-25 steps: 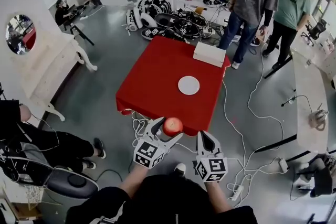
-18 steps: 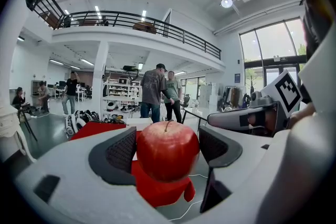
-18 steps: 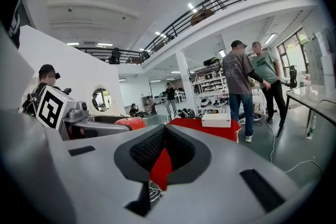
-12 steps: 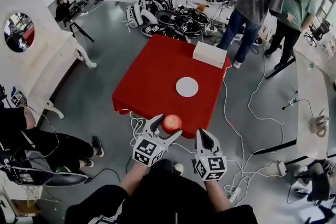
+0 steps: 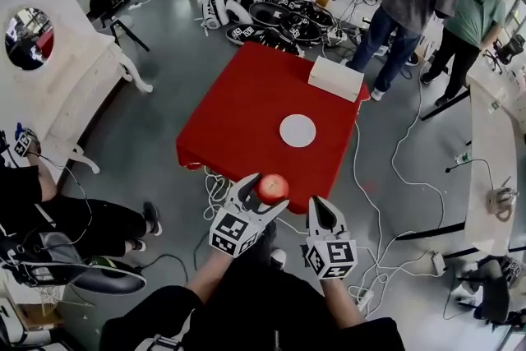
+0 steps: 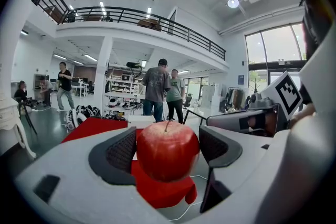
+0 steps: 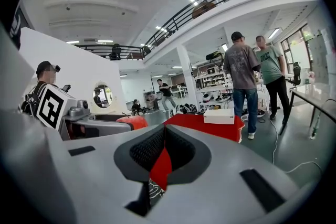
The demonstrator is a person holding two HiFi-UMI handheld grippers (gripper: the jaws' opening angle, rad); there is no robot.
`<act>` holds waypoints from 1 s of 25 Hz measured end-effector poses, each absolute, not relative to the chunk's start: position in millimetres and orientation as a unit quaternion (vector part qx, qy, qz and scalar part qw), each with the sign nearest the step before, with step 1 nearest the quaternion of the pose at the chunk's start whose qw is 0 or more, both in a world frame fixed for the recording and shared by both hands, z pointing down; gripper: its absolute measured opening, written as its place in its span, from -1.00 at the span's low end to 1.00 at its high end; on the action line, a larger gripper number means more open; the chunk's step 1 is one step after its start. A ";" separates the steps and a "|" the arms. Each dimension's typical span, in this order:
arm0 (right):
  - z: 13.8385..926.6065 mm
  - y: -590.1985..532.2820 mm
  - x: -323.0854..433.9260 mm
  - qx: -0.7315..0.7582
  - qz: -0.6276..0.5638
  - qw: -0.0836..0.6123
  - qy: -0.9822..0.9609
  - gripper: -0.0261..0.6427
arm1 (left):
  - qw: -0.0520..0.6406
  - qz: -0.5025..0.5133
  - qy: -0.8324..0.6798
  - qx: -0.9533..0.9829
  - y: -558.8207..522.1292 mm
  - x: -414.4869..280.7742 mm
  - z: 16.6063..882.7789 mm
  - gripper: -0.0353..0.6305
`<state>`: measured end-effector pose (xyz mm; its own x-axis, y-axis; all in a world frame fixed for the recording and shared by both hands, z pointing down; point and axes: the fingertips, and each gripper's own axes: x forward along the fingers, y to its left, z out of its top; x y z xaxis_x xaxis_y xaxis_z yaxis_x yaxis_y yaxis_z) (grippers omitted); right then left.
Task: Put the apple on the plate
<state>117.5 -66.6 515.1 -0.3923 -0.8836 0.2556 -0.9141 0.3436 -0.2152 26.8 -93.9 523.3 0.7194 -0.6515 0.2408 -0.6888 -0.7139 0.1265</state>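
A red apple [image 5: 272, 187] [image 6: 167, 149] sits between the jaws of my left gripper [image 5: 261, 194] [image 6: 168, 149], which is shut on it just short of the near edge of the red table [image 5: 238, 119]. A white plate [image 5: 297, 130] lies on the table's right half, beyond the apple. My right gripper [image 5: 322, 214] [image 7: 164, 150] is held beside the left one, shut with nothing between its pads. In the right gripper view the apple [image 7: 132, 121] shows at the left behind the left gripper's body.
A white box [image 5: 335, 78] [image 7: 219, 115] lies at the table's far right corner. Two people [image 5: 411, 4] stand beyond it. Cables [image 5: 386, 177] run over the floor right of the table, gear [image 5: 271, 16] is piled behind it. A seated person [image 5: 49, 218] is at my left.
Both grippers with the apple have come slightly closer to the table's near edge; the view has shifted a little. The two people at the far right have shifted.
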 end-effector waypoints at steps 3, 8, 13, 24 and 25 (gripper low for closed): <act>517.6 -87.3 117.4 0.551 0.165 0.047 -0.817 -0.89 | 0.105 0.092 -0.359 0.923 -115.0 28.8 527.2 0.24; 517.2 -137.3 122.1 0.556 0.161 0.050 -0.814 -0.89 | 0.102 0.089 -0.354 0.925 -167.7 33.1 526.1 0.24; 514.2 -194.4 125.7 0.563 0.162 0.053 -0.808 -0.89 | 0.089 0.087 -0.346 0.930 -225.6 39.2 518.1 0.24; 517.3 -299.6 110.7 0.580 0.164 0.055 -0.796 -0.89 | 0.065 0.094 -0.316 0.942 -332.7 34.6 520.1 0.24; 518.6 -305.7 111.0 0.583 0.165 0.054 -0.794 -0.89 | 0.064 0.095 -0.313 0.943 -340.0 35.1 522.1 0.24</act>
